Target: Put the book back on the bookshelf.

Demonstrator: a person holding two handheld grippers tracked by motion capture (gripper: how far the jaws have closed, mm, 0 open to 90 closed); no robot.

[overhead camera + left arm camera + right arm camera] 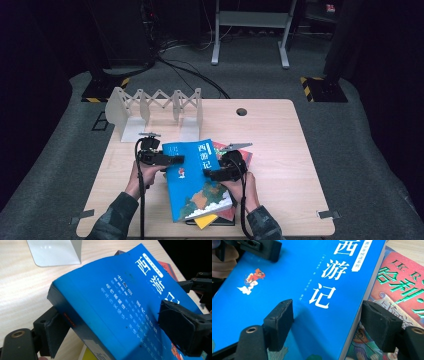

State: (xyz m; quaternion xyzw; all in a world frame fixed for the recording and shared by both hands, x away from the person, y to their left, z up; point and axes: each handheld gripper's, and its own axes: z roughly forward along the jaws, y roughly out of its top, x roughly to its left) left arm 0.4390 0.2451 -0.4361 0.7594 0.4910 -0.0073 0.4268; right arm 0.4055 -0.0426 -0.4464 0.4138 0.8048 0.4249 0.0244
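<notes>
A thick blue book [197, 180] with white Chinese characters tops a stack of books near the table's front edge. My left gripper [167, 160] is shut on its spine side, one pad [51, 333] under the spine and the other pad [183, 327] on the cover [120, 302], and the spine is raised off the table. My right gripper [216, 173] is shut on the opposite side. One of its pads [279, 322] presses on the cover [287, 282]. The other pad [380, 327] sits against the page edge, above a red book [402, 282].
A white folding book rack [155, 112] stands at the table's back left; its foot plate [53, 252] lies just beyond the blue book. Red [246, 156] and yellow [206, 220] books stick out under the blue one. Bare wooden tabletop [285, 165] lies to the right.
</notes>
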